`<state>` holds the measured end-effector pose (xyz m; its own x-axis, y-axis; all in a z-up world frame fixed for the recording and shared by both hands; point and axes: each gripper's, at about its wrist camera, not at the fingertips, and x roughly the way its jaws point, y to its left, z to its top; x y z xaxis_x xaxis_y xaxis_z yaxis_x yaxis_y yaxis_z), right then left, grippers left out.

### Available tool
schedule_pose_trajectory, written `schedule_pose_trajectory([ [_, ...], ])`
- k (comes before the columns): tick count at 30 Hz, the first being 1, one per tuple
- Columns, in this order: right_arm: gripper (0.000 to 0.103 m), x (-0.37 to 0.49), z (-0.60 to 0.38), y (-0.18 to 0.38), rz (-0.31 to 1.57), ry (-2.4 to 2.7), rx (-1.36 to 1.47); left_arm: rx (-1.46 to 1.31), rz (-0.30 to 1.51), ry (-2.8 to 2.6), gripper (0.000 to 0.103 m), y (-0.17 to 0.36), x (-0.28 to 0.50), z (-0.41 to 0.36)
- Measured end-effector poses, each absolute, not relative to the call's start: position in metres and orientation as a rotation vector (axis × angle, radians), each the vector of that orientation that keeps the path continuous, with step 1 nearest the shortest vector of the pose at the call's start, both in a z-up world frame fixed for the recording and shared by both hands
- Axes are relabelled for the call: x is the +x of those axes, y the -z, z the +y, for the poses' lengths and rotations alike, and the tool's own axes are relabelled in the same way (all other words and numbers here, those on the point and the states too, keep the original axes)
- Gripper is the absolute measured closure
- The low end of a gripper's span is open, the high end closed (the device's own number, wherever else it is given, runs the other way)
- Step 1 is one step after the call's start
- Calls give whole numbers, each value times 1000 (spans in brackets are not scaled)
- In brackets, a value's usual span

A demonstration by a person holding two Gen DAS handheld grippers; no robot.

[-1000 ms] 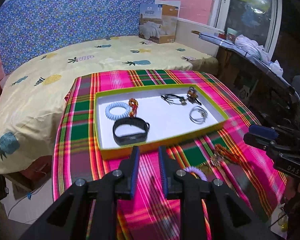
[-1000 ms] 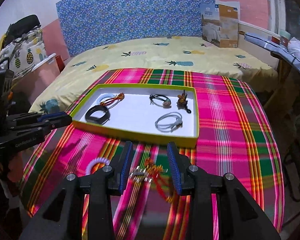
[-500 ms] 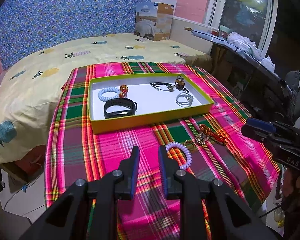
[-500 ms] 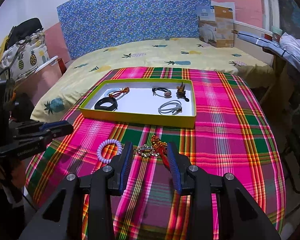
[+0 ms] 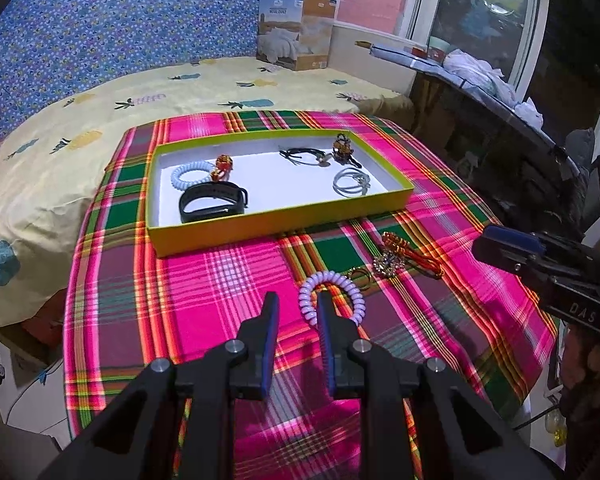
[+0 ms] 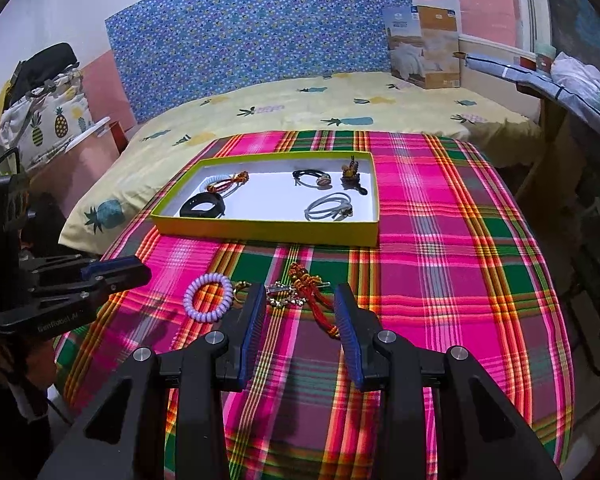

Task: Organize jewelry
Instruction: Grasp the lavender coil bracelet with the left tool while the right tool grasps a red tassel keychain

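Note:
A yellow-green tray (image 5: 284, 218) (image 6: 260, 230) sits on a pink plaid cloth and holds a black band (image 5: 214, 202), a white coil bracelet (image 5: 190, 174), a grey bracelet (image 5: 352, 182) and other pieces. On the cloth in front lie a lilac coil bracelet (image 5: 332, 296) (image 6: 208, 298), a gold chain piece (image 5: 388, 262) (image 6: 284, 294) and a red beaded cord (image 5: 412, 252) (image 6: 316, 304). My left gripper (image 5: 298, 308) is open and empty, just before the lilac bracelet. My right gripper (image 6: 300, 300) is open and empty, above the chain and red cord.
The plaid-covered table (image 6: 460, 280) stands against a bed with a pineapple sheet (image 6: 340, 108). A cardboard box (image 6: 424, 46) stands at the bed's far corner. A cluttered shelf (image 5: 480, 80) runs along the right, by a window.
Both grippers have pulled back and up from the tray. The lilac bracelet, chain and red cord, earlier half hidden under the fingers, now lie in full view just ahead.

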<state>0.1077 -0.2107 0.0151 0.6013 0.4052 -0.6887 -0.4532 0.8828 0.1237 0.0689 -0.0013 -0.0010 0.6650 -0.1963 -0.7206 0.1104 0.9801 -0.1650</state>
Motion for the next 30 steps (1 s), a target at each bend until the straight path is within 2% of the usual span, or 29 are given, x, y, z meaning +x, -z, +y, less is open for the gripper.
schedule_pose_trajectory([
  [30,67,151,-194,35,862,-536,-219,-81,916,194,82,37,100,-16],
])
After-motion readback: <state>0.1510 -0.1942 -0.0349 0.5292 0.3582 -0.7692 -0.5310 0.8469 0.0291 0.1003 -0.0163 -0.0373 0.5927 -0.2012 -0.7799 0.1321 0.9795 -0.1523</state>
